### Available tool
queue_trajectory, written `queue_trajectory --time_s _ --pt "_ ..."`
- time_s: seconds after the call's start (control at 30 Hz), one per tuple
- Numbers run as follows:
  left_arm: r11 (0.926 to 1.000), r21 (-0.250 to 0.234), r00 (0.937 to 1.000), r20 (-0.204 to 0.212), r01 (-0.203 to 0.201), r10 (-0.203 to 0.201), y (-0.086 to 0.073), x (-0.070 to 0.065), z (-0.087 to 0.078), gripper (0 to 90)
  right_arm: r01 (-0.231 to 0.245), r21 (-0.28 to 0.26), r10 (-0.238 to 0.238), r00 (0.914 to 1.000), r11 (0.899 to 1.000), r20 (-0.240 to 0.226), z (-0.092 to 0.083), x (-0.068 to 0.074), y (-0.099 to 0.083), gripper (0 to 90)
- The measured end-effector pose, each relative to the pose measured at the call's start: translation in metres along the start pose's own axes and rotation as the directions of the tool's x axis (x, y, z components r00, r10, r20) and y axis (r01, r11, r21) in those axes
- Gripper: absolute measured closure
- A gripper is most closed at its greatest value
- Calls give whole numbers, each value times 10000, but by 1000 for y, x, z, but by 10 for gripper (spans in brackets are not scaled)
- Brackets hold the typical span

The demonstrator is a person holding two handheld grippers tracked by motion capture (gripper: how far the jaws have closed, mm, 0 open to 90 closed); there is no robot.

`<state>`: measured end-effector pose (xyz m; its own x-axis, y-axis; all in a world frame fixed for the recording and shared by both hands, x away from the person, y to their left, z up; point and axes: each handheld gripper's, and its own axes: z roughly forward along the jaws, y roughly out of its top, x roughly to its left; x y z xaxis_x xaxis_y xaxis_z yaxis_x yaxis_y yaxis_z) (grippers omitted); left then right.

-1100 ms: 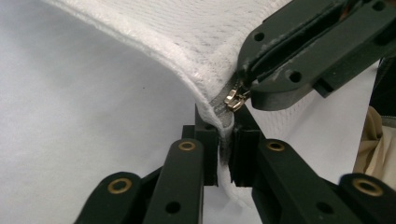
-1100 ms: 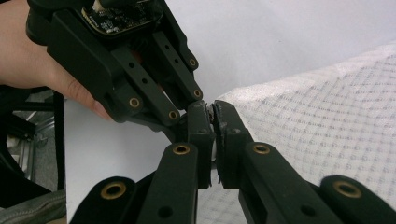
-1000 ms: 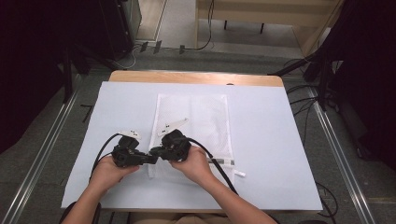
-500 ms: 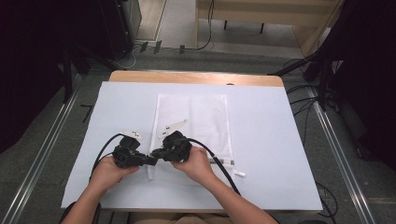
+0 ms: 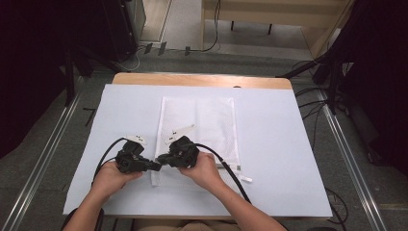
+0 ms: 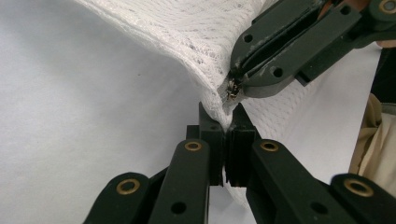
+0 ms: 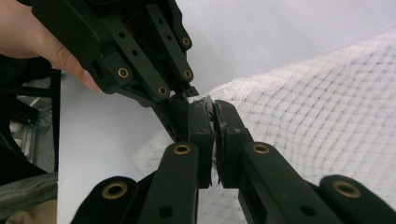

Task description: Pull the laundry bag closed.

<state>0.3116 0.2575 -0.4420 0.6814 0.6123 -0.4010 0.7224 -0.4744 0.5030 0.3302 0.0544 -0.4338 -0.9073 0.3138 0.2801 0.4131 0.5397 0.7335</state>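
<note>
A white sheet (image 5: 269,144) covered the table, with the mesh laundry bag (image 5: 211,120) flat at its centre. At the bag's seven o'clock corner, the left gripper (image 6: 227,125) and right gripper (image 7: 211,112) both pinched the mesh, seemingly near the metal zipper pull (image 6: 231,91). Grasping looked done; opening the bag remained.

**A:** What do the tools look like?

**B:** The left gripper (image 5: 155,165) and the right gripper (image 5: 161,160) are both matte black, each with a chunky body and two flat, bar-like link arms that run to a pair of blocky jaws. Brass-coloured rivets sit at the pivots, with plain round holes drilled along the bars.

**A:** Any wear or extras?

**B:** One jaw tip is scuffed grey along its edges. A grey three-cornered plate (image 5: 179,133) rides on top of each, and a black cable (image 5: 226,166) loops from each body.

**A:** Sleeves?

**B:** The forearms are bare; light beige cloth shows near the body.
</note>
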Motion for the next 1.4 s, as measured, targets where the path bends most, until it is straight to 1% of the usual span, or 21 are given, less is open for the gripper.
queue_trajectory --time_s 0.03,0.07,0.1,0.17,0.3,0.37,0.5,0.6,0.7,0.73,0.77,0.9,1.0,1.07,1.1,1.2,1.23,1.27,1.33,1.37,1.4 --pt "9999 62 9999 -125 -91 92 0 0 0 889 16 42 -16 10000 10000 -80 1 -1 0 881" --pt "10000 -58 10000 -55 -7 7 0 -1 1 889 -68 77 69 9999 9999 -146 1 -1 0 879" --pt "10000 -56 10000 -91 -34 33 0 -1 0 889 -129 13 129 9997 9999 -189 1 -2 -1 878" --pt "9999 -70 9999 -96 -83 82 0 0 -1 888 -13 -9 12 9999 10000 -107 1 -1 0 875" --pt "9999 -116 10000 -76 -59 58 0 -1 -1 888 24 -55 -25 10000 10000 -94 1 -1 0 861" --pt "9999 -162 9999 -111 -45 43 0 -1 -1 888 -1 -2 1 10000 10000 -65 2 -1 0 818" --pt "9999 -125 9999 -146 -60 58 0 0 -1 888 -43 38 43 10000 10000 -59 3 -1 0 862" --pt "9997 -200 9998 -157 -129 126 0 0 -2 888 -117 -31 116 9997 9999 -217 2 -3 0 875" --pt "9994 -230 9995 -204 -251 246 0 -1 -2 888 1 68 1 9993 10000 -383 -1 -5 1 878" --pt "9994 -153 9991 -289 -314 309 0 -1 -2 888 98 145 -92 9993 9998 -363 -1 -6 0 879" --pt "9992 -124 9989 -301 -376 372 0 -1 -1 889 48 207 -41 9994 9998 -337 -1 -5 0 880" --pt "9991 -45 9982 -436 -418 415 0 -3 -2 889 400 222 -398 9991 9990 -114 1 -3 -1 883" --pt "9989 -70 9983 -341 -473 470 -1 -3 -3 892 476 214 -475 9988 9986 -81 0 -1 -2 884" --pt "9984 44 9974 -435 -568 569 0 -5 -3 894 639 213 -638 9979 9977 -57 -1 0 -3 885" --pt "9983 16 9976 -391 -574 574 0 -6 -3 895 703 213 -704 9975 9973 19 -2 0 -4 885" --pt "9977 107 9972 -306 -676 679 0 -5 -1 893 454 215 -452 9989 9987 -108 -2 -1 -5 884" --pt "9978 130 9973 -337 -645 649 0 -5 0 891 487 227 -484 9988 9986 -98 -2 0 -5 884" --pt "9980 168 9979 -213 -605 609 0 -4 0 887 485 301 -483 9988 9984 -76 -3 1 -5 883" --pt "9980 285 9983 -162 -562 567 0 -4 1 875 507 314 -502 9986 9982 -172 -2 1 -4 883" --pt "9981 272 9985 -19 -546 547 0 -3 1 855 620 298 -615 9980 9976 -174 -3 1 -3 883" --pt "9981 252 9984 -97 -563 566 0 -3 1 829 606 346 -599 9979 9976 -231 -3 2 -3 883"
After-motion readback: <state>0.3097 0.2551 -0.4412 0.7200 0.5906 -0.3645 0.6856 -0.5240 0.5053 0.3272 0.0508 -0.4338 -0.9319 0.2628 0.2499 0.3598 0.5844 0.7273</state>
